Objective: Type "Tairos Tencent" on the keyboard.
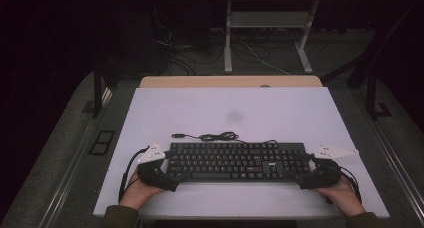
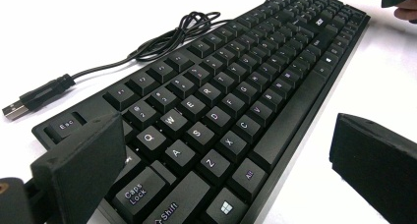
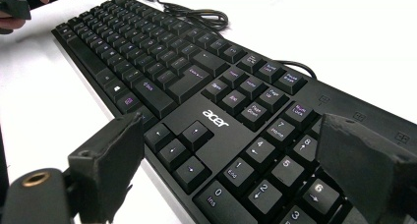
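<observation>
The table (image 1: 230,108), covered by a white board, extends away from both tongs and carries every item. The keyboard (image 1: 235,161), black and full-sized, lies flat on it between the two tongs, its long axis running from one to the other; the front edge faces the person. The left tongs (image 1: 167,160) stand at the keyboard's Caps Lock end, jaws spread: in the left gripper view one jaw sits over the Esc and Tab corner and the other rests off the front edge on the white surface, so the keyboard's end lies between them without being pinched. The right tongs (image 1: 306,164) stand at the number-pad end, jaws likewise spread; in the right gripper view one jaw is beside the arrow keys at the front edge, the other over the far side of the number pad. The cable (image 1: 220,136) lies in a loose coil just beyond the keyboard's rear edge, farther from both tongs. The USB plug (image 1: 176,135) ends the cable, nearer the left tongs.
</observation>
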A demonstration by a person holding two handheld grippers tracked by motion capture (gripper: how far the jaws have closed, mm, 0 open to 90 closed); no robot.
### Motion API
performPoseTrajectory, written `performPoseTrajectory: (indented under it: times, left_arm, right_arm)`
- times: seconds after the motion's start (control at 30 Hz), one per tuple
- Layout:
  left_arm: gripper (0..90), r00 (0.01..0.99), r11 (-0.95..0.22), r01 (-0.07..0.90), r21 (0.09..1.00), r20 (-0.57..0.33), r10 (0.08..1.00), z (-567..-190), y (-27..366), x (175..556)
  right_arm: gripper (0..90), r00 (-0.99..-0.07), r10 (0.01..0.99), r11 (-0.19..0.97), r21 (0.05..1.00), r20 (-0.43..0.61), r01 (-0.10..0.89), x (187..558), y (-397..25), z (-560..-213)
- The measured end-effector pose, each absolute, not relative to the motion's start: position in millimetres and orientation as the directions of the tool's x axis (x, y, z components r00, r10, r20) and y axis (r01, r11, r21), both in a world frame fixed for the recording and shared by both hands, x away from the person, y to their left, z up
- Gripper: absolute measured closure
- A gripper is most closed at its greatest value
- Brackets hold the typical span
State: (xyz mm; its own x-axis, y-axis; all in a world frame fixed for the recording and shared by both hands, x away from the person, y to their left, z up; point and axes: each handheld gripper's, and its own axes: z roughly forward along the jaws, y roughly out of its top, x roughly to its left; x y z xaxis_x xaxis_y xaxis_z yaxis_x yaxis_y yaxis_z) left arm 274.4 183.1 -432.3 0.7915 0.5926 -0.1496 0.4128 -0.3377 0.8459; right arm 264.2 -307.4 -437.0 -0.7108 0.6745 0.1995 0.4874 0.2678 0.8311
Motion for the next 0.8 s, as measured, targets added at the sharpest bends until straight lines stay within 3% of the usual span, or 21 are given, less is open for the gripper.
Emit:
performPoseTrajectory:
  times: [0.8]
  left_arm:
    - [0.0, 0.786, -0.317, 0.418, 0.851, -0.164, 0.597, -432, 186, 274]
  right_arm:
    - [11.0, -0.732, 0.639, 0.241, 0.843, 0.235, 0.48, 272, -297, -428]
